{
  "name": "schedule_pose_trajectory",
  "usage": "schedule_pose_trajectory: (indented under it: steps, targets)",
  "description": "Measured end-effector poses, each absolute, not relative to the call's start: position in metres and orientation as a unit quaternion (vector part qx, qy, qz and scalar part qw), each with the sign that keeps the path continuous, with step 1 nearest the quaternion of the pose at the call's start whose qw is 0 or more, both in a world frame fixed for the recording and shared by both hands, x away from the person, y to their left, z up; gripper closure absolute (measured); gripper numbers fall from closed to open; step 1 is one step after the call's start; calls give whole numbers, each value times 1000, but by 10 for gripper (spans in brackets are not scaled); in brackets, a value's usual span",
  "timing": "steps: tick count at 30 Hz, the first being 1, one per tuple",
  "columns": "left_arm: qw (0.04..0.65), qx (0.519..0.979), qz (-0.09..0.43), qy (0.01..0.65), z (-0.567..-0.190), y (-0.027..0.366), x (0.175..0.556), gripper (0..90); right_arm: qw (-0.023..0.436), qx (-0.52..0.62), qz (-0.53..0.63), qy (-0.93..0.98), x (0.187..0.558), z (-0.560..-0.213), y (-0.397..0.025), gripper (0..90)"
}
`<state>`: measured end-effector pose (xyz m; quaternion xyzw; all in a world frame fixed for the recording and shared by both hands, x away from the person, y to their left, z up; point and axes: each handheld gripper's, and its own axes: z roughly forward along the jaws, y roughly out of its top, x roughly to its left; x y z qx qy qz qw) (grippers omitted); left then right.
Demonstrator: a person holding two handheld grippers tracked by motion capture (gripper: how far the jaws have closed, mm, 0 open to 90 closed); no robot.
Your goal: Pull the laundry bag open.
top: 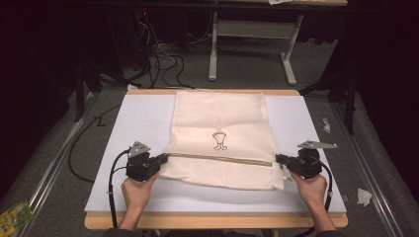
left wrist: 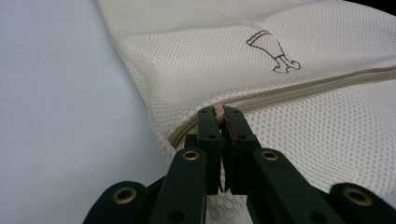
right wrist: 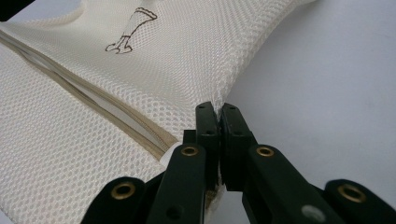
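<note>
Mesh bag (top: 220,140) between hand-held grippers, both clamped

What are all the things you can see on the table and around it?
mesh bag: one, cream, flat in the middle of the board, with a small dark drawing on it.
zipper: one, beige, across the bag near its close end.
board: one, white, on top of the wooden table.
wooden table: one, light brown, its edge showing under the board.
cables: several, black, on the grey floor beyond the table.
packet: one, green and yellow, on the floor at bottom left.
left gripper: one, black, shut at the zipper's left end.
right gripper: one, black, shut on the bag's right edge.
hands: two, holding the grippers.
</note>
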<state>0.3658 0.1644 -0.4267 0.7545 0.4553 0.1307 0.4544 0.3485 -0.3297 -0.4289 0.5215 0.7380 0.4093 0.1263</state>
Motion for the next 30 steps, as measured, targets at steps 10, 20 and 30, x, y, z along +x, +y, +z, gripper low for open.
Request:
schedule_pose_trajectory:
  steps: [10, 20, 30]
  targets:
    - [448, 756, 133, 458, -427, 167, 369, 871, 130, 528, 411, 731, 350, -427, -339, 889]
    - [436, 761, 139, 459, -430, 164, 372, 871, 133, 531, 413, 728, 352, -428, -342, 890]
    - [428, 766, 123, 463, -437, 161, 371, 868, 118, 539, 410, 726, 355, -435, -346, 879]
